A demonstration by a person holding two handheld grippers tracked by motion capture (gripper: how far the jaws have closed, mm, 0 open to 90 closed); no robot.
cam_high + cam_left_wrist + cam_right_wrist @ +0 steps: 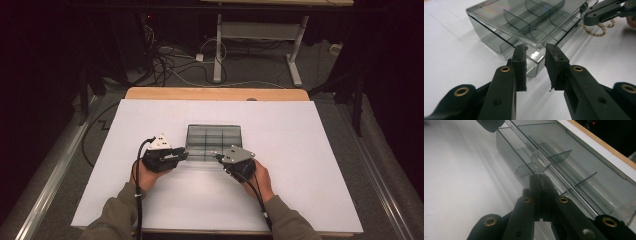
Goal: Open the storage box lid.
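Smoky clear compartment box point(214, 141), lid ajar: left gripper point(536, 53) gapes at its corner, right gripper point(540, 178) pinched together.

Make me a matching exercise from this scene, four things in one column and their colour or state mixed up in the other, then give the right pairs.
Column one
1. compartment box
2. left gripper
3. right gripper
4. table edge

Column two
A. bare wood beyond the white sheet
B. jaws shut, at the tab on the box's lid
C. smoky clear plastic, lid slightly lifted
D. jaws apart, either side of a box corner

Right pairs: 1-C, 2-D, 3-B, 4-A
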